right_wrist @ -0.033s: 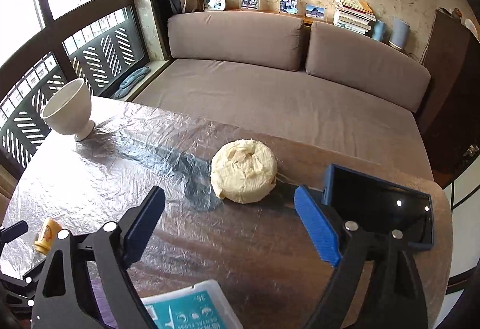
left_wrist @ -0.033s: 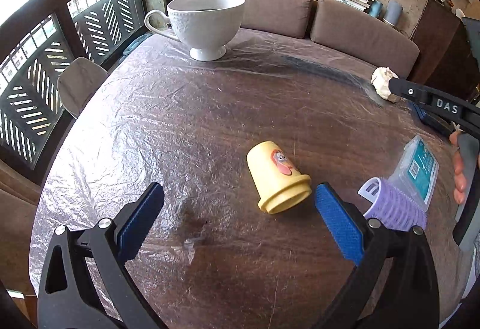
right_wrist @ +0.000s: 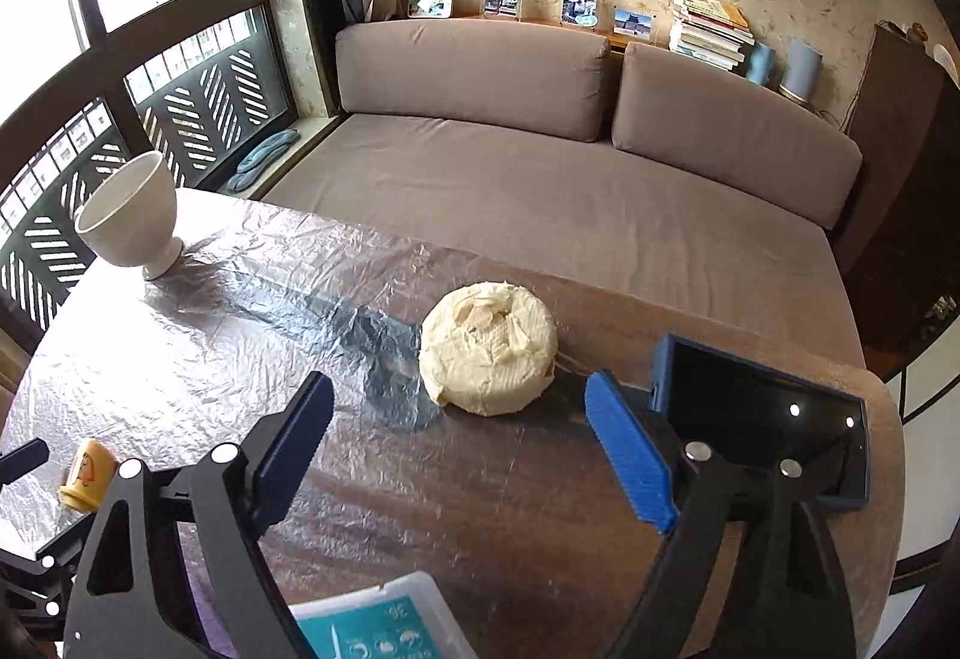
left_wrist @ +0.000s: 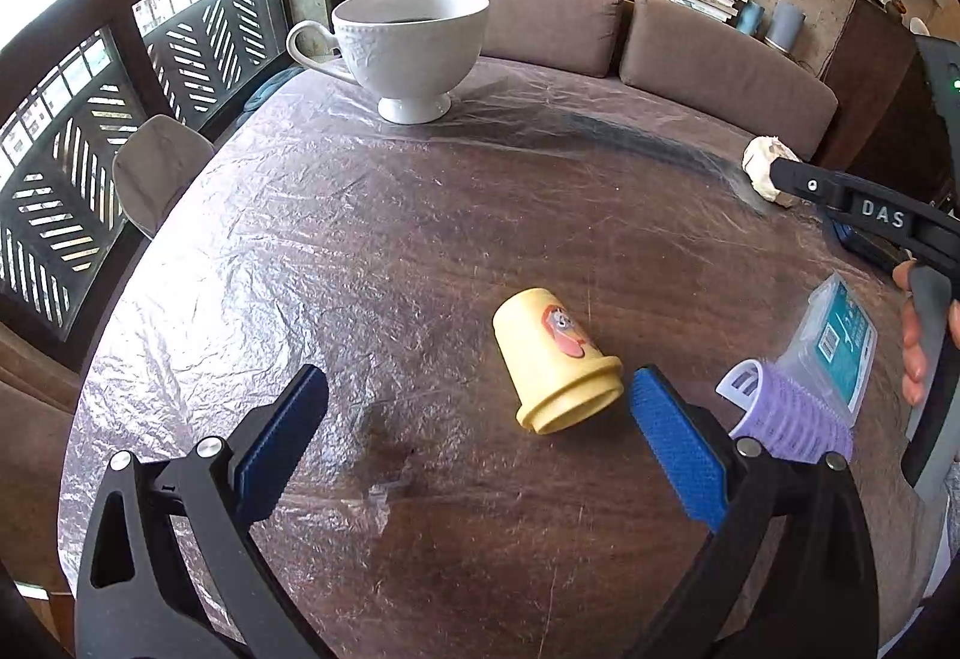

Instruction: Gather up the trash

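While both tools hang over the round table (left_wrist: 372,251), the left gripper (left_wrist: 480,419) has its jaws spread wide, nothing between the blue pads (left_wrist: 675,455). Yellow toy cup (left_wrist: 555,359) lies on its side just ahead, nearer the right pad, rim almost at that pad's tip, orange cartoon sticker facing up. Bare wood under crinkled plastic film ahead of the left pad, open room there. Right of the right pad: purple hair roller (left_wrist: 786,413) touching a clear plastic box (left_wrist: 840,335) with a teal label, print too small to read. Far ahead, white footed cup (left_wrist: 411,47) near the table's far edge. Far right, the other tool's arm reads "DAS".

Right gripper (right_wrist: 459,434) also spread wide, empty. Crumpled cream paper wad (right_wrist: 487,350) sits straight ahead between the pad lines, apart from both, near the table's far edge. Dark blue tray (right_wrist: 765,407) just beyond the right pad, close to the table's right edge. Clear box with its teal label (right_wrist: 384,629) below, near the left finger; white icons, text unreadable. Yellow cup (right_wrist: 87,476) far left beside the left tool. White cup (right_wrist: 129,212) far left ahead. Open film-covered tabletop between the left pad and the white cup. Brown sofa (right_wrist: 540,167) beyond the edge.
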`<state>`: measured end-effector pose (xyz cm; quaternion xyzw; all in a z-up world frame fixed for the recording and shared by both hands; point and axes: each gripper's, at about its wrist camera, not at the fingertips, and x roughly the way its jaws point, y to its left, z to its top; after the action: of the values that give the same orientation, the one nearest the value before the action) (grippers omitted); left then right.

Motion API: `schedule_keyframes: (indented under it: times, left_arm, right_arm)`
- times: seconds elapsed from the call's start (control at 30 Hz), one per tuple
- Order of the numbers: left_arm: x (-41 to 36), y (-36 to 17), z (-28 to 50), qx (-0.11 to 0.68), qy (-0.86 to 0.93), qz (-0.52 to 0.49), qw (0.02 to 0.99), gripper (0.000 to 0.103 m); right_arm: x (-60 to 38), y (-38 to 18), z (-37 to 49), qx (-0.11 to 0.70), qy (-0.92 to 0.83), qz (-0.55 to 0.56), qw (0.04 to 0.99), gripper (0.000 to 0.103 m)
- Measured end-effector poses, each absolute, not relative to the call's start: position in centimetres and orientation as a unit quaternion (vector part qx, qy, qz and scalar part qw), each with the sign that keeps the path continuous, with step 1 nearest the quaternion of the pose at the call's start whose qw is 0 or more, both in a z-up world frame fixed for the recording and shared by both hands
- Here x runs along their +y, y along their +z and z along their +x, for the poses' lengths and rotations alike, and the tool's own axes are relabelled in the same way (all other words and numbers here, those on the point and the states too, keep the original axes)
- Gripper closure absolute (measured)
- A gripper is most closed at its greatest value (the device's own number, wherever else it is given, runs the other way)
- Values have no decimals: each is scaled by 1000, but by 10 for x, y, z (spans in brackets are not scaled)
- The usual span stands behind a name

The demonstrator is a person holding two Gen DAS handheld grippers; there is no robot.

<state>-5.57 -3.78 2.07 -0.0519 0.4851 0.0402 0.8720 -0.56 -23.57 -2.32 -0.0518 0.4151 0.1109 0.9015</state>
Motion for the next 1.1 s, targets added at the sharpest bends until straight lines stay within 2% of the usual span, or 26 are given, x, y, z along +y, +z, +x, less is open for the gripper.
schedule_keyframes:
  times: [0.07, 0.1, 0.33, 0.43, 0.5, 0.53, 0.6, 0.93, 0.97, 1.0, 1.1]
  left_arm:
    - [-38, 20, -52, 486, 35, -48, 872, 4]
    - [-39, 19, -51, 488, 32, -47, 871, 9]
    - [-50, 14, -43, 494, 22, -19, 869, 21]
    - [-54, 16, -42, 489, 16, -8, 872, 35]
    - [-56, 18, -44, 484, 12, -6, 875, 51]
    - [-57, 19, -44, 483, 9, -5, 876, 56]
    - [-59, 19, -46, 483, 7, -2, 876, 58]
    - [-56, 26, -60, 473, 3, -11, 881, 60]
    - [-55, 27, -61, 470, 2, -12, 882, 69]
    - [-55, 28, -62, 470, 2, -11, 883, 72]
    - [-50, 27, -65, 474, -8, -24, 880, 72]
  right_arm:
    - [-233, -28, 3, 419, 109, -59, 900, 27]
    - [-233, -30, 6, 422, 107, -60, 898, 28]
    - [-231, -37, 24, 432, 106, -64, 893, 28]
    - [-229, -41, 29, 438, 108, -65, 890, 35]
    - [-227, -43, 29, 438, 107, -68, 890, 39]
    - [-227, -43, 30, 440, 107, -69, 889, 40]
    - [-226, -43, 31, 441, 108, -75, 888, 52]
    - [-239, -31, 25, 436, 117, -37, 891, 53]
    - [-241, -27, 21, 432, 116, -33, 894, 53]
    - [-243, -23, 16, 429, 116, -29, 895, 53]
    - [-247, -11, -1, 417, 118, -20, 901, 53]
